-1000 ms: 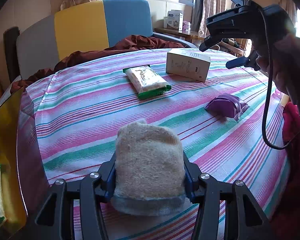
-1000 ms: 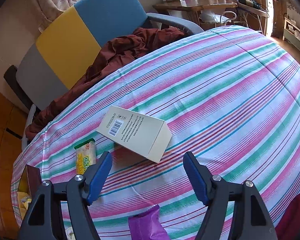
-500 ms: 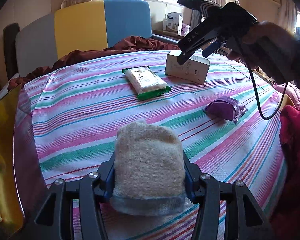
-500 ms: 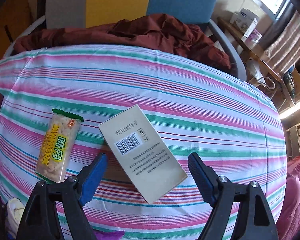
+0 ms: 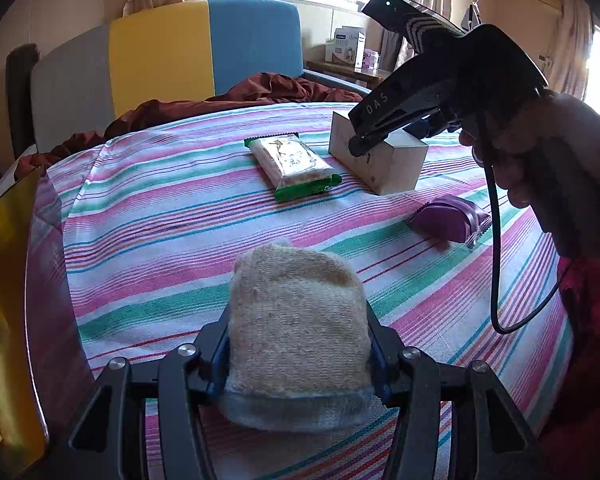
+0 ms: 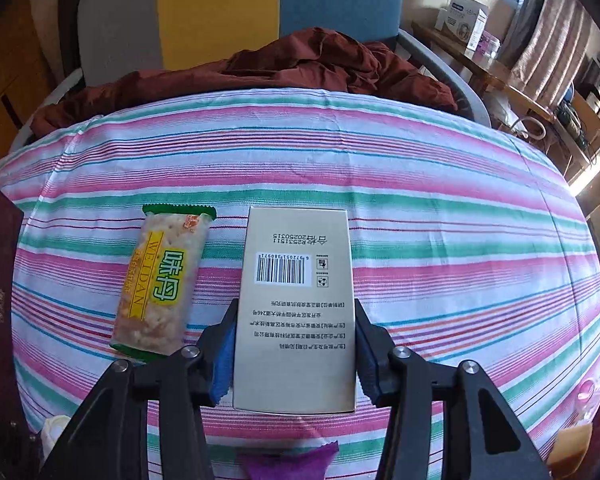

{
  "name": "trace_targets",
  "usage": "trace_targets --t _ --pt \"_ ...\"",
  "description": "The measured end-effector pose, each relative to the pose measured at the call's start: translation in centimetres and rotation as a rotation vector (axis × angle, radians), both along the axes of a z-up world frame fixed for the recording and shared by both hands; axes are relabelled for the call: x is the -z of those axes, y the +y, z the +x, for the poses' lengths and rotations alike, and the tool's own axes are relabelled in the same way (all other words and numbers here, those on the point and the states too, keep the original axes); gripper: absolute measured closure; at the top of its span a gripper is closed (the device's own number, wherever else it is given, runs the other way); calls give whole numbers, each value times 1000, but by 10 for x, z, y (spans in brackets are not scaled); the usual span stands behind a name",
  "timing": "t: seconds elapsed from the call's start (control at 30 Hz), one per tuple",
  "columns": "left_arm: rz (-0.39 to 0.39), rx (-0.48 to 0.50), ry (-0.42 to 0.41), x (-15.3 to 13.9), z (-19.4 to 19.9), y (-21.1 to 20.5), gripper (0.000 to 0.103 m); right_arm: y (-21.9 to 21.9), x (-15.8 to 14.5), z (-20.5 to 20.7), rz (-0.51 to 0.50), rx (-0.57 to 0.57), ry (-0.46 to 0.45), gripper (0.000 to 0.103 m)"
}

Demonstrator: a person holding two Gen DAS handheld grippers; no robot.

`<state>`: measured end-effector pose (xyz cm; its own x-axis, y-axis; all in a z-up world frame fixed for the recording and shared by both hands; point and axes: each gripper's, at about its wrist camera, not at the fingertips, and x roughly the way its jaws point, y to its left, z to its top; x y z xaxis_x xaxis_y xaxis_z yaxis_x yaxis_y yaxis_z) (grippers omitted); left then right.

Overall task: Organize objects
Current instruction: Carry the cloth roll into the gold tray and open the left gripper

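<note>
My left gripper (image 5: 298, 344) is shut on a beige knitted cloth bundle (image 5: 296, 312), held just above the striped tablecloth (image 5: 160, 220). Farther back lies a cream cardboard box (image 5: 384, 160) with a barcode on top (image 6: 296, 264). My right gripper (image 6: 296, 308), held by a hand (image 5: 540, 160), points down over it. Its jaws are closing, and the blue pads (image 6: 226, 352) touch the box's two long sides. A green-edged cracker packet (image 6: 160, 288) lies just left of the box, and a purple packet (image 5: 448, 220) lies nearer, to the right.
A gold-lined open box (image 5: 8, 260) holding packets stands at the table's left edge. Behind the table is a grey, yellow and blue armchair (image 5: 204, 48) with a dark red cloth (image 6: 320, 64) on it. A wooden side table (image 6: 500, 76) with boxes stands at the back right.
The right gripper rolled, came down over the cream box and narrowed its jaws onto the box's sides. The left gripper kept still with the cloth bundle.
</note>
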<state>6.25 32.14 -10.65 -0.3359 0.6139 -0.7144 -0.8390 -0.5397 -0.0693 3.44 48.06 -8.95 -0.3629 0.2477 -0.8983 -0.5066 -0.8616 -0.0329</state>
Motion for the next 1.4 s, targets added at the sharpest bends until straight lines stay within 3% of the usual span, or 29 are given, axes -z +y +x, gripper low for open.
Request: trace_targets --t 1.0,1.1,1.23,1.3,1.4 --pt "-54 -16 38 -4 3 1 51 4 3 -2 -10 -16 18 53" --pt "-24 -35 -16 -20 0 -6 51 5 3 -2 -8 -22 18 53" --pt "64 -44 1 -68 -1 -22 51 4 4 -2 -3 -24 16 53" --pt "90 -78 5 -90 -12 -35 51 4 3 -1 -1 -24 15 53" --pt "100 -179 -58 -107 -47 -61 51 2 3 -1 8 -25 11 53"
